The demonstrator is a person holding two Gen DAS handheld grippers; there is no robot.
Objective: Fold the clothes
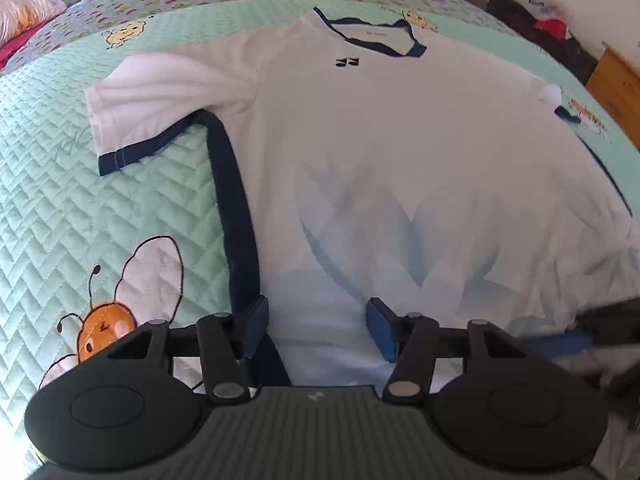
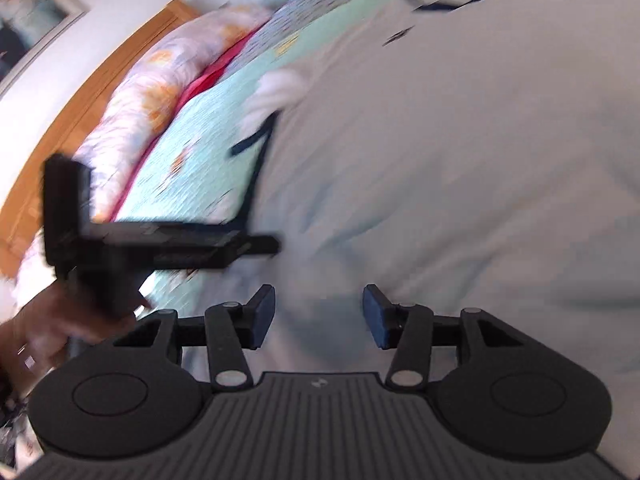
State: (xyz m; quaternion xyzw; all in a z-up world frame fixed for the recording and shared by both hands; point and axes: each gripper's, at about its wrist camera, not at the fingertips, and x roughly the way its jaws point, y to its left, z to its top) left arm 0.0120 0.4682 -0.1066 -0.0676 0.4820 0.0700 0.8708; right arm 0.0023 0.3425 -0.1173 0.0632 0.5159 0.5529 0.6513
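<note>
Shirt flat on bed; both hand-held grippers over the hem, nothing gripped.

The white T-shirt (image 1: pixel 400 152) lies face up on the green quilted bedspread (image 1: pixel 100 208), collar (image 1: pixel 372 36) at the far end ahead of the left hand-held gripper (image 1: pixel 318 326), hem nearest it. The left hand-held gripper's jaws stand apart over the hem region, with the navy side stripe (image 1: pixel 236 208) running just past its left pad; probably placed to take the lower corner for a first fold. The right hand-held gripper (image 2: pixel 319 316) is likewise spread, empty, hovering above the shirt's lower body; that view is motion-blurred, so contact with the cloth cannot be told. The near sleeve (image 1: pixel 160 112) lies spread out flat, ahead and to the left.
</note>
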